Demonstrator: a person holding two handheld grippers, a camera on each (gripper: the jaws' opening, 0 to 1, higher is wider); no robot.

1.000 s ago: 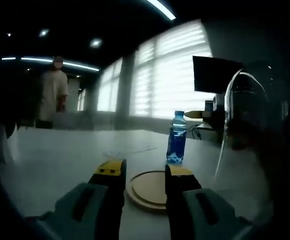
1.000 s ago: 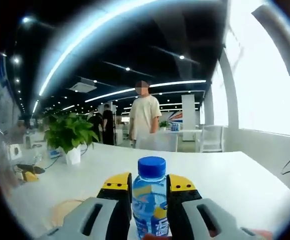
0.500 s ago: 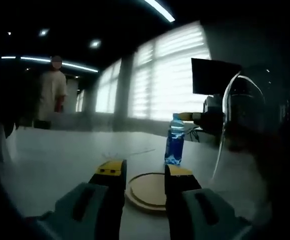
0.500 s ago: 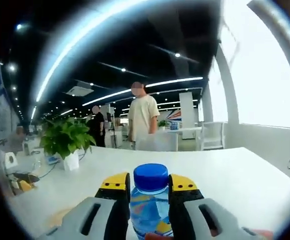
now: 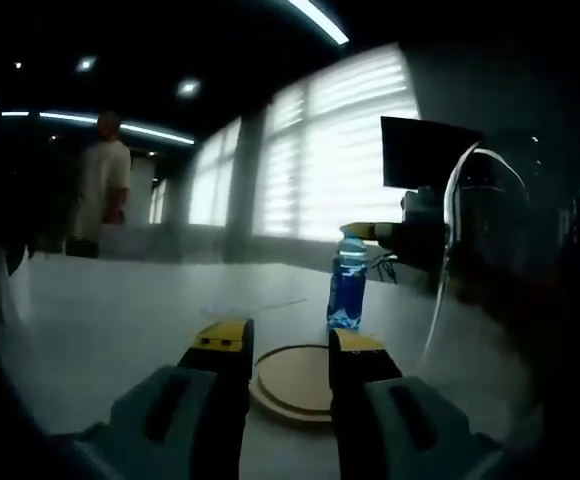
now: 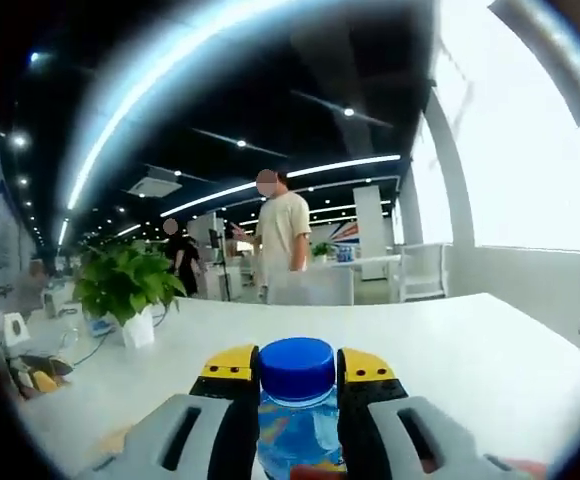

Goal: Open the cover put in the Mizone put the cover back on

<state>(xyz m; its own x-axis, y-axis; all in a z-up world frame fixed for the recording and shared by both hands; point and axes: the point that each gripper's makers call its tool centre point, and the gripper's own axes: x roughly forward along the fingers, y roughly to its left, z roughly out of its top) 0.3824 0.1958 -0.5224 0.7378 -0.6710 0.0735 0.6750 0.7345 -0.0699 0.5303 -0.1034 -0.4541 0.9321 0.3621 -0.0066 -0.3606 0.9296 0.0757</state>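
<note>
Right gripper view: the right gripper (image 6: 299,375) clamps the upright Mizone bottle (image 6: 297,425) just below its blue cap (image 6: 297,366). The left gripper (image 5: 276,345), jaws apart and empty, hovers over the wooden base (image 5: 295,383) on the table (image 5: 110,310); the bottle (image 5: 347,283) stands beyond it, nearer the table's far edge, the clear cover (image 5: 485,250) alongside.

Mizone bottle (image 6: 298,420): clear plastic, blue label, blue cap on, upright, clamped between right tool (image 6: 298,372) jaws. Transparent dome cover (image 5: 490,240) at right. Round wooden base (image 5: 295,382) flat on counter (image 5: 120,310).

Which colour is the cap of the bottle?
Blue; the cap shows best in the right gripper view.
</note>
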